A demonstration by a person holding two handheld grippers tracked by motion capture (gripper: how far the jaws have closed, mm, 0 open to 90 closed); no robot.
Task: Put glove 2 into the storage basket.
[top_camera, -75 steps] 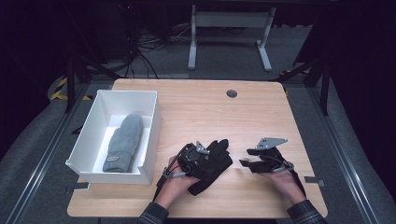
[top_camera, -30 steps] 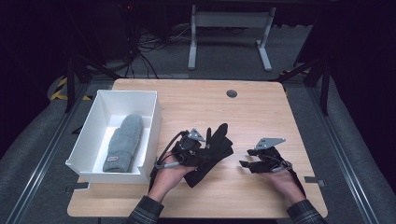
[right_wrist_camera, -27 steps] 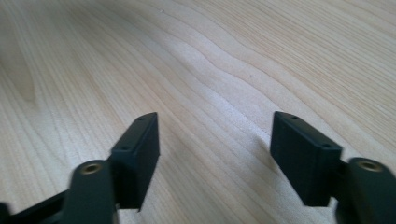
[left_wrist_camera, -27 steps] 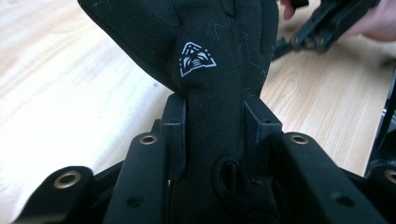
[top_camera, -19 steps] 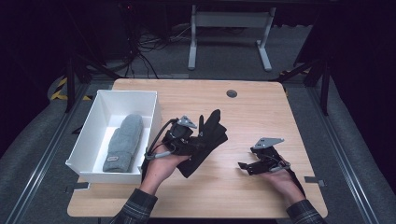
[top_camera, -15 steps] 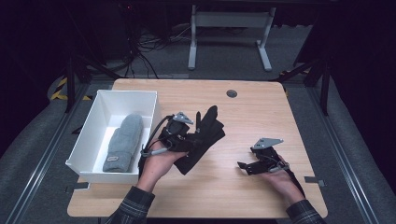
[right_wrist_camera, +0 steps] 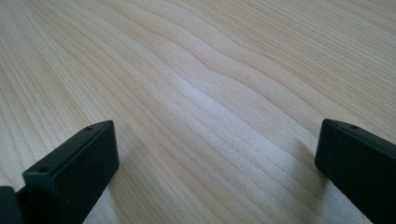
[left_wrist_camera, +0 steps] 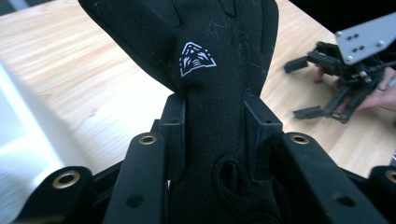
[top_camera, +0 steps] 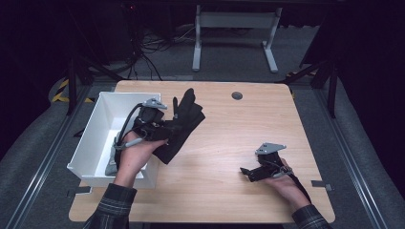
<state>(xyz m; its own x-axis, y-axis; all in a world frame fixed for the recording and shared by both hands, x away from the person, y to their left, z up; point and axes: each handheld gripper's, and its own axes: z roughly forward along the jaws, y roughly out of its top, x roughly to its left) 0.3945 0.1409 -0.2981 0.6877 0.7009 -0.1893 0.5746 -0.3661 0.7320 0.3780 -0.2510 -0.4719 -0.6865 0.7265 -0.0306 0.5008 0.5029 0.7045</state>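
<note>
My left gripper (top_camera: pixel 165 129) pinches the black glove (top_camera: pixel 184 119) at its cuff; in the left gripper view the jaws press on both sides of it. The glove hangs in the left middle of the high view, at the right edge of the white box (top_camera: pixel 95 138). My right gripper (top_camera: pixel 250 172) rests low on the counter (top_camera: pixel 229 138) at lower right, its jaws just opened wide, with nothing between them.
</note>
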